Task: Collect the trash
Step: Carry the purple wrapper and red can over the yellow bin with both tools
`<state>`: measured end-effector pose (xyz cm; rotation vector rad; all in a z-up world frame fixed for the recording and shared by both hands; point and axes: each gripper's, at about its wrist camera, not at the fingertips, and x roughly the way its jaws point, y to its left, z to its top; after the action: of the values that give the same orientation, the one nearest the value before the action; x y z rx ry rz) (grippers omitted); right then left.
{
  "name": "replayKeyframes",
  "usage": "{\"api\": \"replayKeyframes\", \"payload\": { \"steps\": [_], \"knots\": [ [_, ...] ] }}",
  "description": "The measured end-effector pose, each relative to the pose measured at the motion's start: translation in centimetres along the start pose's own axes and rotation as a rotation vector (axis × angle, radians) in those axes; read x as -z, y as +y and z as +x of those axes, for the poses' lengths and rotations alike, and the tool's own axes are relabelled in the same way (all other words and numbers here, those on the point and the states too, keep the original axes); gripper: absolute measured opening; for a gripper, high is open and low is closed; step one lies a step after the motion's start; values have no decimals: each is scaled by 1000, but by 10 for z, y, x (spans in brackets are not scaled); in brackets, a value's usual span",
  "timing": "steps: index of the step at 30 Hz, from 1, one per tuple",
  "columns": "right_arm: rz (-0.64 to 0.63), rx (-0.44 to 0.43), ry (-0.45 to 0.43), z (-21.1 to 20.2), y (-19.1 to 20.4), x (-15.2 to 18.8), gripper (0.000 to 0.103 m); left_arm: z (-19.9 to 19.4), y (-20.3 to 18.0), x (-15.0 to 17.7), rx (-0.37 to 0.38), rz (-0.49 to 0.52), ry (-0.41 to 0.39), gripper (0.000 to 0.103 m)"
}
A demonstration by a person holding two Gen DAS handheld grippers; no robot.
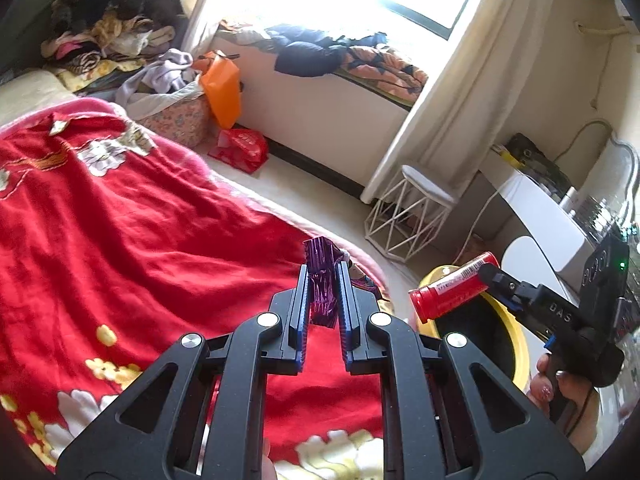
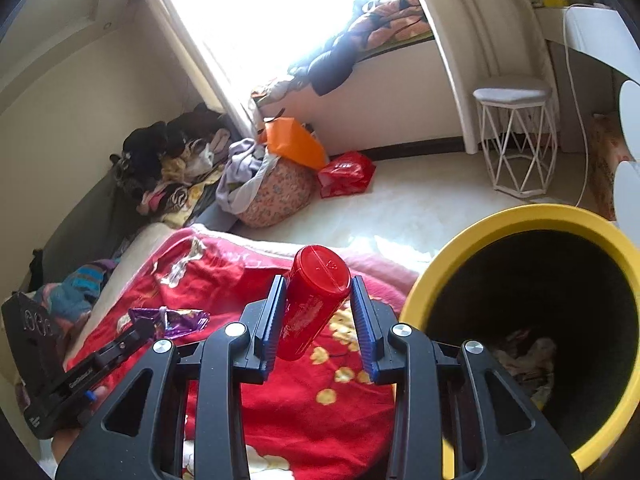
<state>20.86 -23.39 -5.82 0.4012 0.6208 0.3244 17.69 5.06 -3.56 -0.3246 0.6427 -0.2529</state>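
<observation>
My left gripper [image 1: 324,276] is shut on a crumpled purple foil wrapper [image 1: 322,284] and holds it above the red floral blanket [image 1: 120,240]. The wrapper also shows in the right wrist view [image 2: 176,320], at the tip of the left gripper [image 2: 150,326]. My right gripper [image 2: 318,292] is shut on a red plastic canister [image 2: 312,300], tilted, above the blanket's edge. In the left wrist view the canister [image 1: 452,288] hangs at the rim of the yellow trash bin [image 1: 516,344]. The bin [image 2: 448,264] stands open just right of the right gripper, with some trash inside.
A white wire-frame stool [image 2: 516,140] stands by the curtain. A red plastic bag [image 2: 346,174], an orange bag [image 2: 294,142] and a floral laundry bag [image 2: 276,196] lie on the floor beyond the bed. Clothes are piled at the far left [image 1: 108,20].
</observation>
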Motion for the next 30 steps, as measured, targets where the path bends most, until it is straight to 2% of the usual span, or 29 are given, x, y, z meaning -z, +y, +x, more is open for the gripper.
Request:
{"api": "replayKeyframes", "payload": {
  "steps": [30],
  "knots": [
    [34, 115, -103, -58, -59, -10, 31, -11, -90, 16, 150, 160, 12, 9]
  ]
}}
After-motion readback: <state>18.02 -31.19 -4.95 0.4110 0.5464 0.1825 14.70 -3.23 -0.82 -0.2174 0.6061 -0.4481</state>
